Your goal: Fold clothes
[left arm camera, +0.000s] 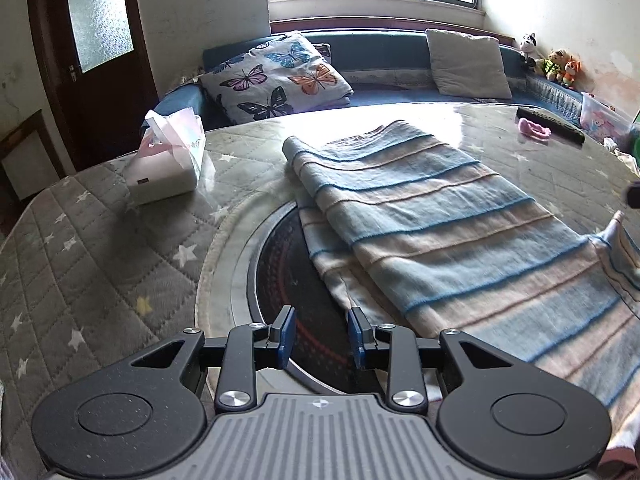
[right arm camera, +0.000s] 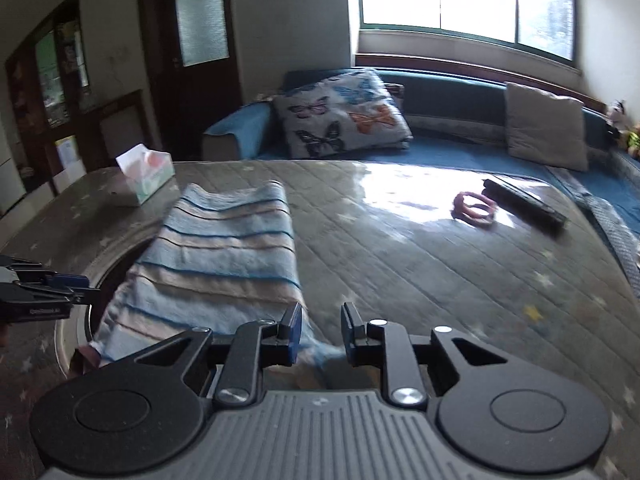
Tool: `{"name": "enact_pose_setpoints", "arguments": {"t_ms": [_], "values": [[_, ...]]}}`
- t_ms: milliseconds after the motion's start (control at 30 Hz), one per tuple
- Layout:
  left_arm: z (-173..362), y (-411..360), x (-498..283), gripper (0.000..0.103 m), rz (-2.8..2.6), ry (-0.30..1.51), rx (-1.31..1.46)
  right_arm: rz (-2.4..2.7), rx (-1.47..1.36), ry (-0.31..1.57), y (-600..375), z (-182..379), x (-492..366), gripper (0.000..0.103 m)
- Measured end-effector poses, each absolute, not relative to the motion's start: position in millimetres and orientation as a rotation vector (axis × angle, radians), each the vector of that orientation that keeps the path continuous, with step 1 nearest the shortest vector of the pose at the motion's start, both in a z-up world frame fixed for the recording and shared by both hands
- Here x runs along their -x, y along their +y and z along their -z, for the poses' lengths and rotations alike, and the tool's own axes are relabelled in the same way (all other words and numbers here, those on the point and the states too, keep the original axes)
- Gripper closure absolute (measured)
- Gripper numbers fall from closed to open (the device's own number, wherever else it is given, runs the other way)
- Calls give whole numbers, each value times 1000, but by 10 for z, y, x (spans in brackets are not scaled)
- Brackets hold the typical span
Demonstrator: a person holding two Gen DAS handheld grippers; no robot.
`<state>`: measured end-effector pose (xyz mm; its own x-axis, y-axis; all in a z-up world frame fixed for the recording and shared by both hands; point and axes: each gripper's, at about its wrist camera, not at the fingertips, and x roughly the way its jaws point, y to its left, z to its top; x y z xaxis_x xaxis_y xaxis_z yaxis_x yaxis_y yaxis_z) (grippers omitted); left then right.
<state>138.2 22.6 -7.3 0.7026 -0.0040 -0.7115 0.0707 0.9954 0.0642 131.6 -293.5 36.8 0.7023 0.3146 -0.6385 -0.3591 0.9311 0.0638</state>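
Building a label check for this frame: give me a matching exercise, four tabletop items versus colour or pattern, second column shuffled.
Items:
1. garment
2. tissue box
3. remote control
4. cushion

Colour or pattern:
A. black
B. butterfly print
C. blue and beige stripes
D. white

Pairs: 1-C, 2-D, 3-A, 4-B

The garment lies folded lengthwise on the quilted star-print table cover; the cushion sits on the sofa behind it.
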Motion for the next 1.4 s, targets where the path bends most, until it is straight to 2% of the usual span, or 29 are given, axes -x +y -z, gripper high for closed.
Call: {"name": "enact_pose_setpoints", "arguments": {"t_ms": [133, 200, 400, 733, 767, 800, 833, 867, 1067, 1400], "values": [[86, 273, -1544, 72, 42, 796, -76, -427, 50, 722, -2693, -280, -1679, 81], [103, 295, -1637, 72, 44, 800, -66, -439, 43, 725, -2575, -215, -1862, 74], [151, 369, -1897, 72, 42, 810, -52, -455, 30, 730, -2218, 10, -2424, 67], [227, 415, -2121, 72, 56, 812, -52, -440, 48, 744, -1994, 211, -2924, 65], [238, 411, -2128, 72, 58, 811, -54, -442, 51, 743, -1989, 215, -2937, 66], [250, 406, -2140, 72, 58, 813, -56, -443, 54, 741, -1983, 219, -2950, 73], [262, 400, -2150, 72, 58, 814, -57, -445, 56, 740, -1978, 223, -2963, 81], [265, 394, -2155, 72, 58, 812, -58, -447, 59, 738, -1973, 226, -2976, 97], [267, 336, -2161, 74, 59, 806, -85, -420, 98, 675, -1992, 112, -2881, 100], [269, 282, -2176, 75, 49, 806, -122, -102, 138, 559, -2735, -175, -2568, 100]]}}
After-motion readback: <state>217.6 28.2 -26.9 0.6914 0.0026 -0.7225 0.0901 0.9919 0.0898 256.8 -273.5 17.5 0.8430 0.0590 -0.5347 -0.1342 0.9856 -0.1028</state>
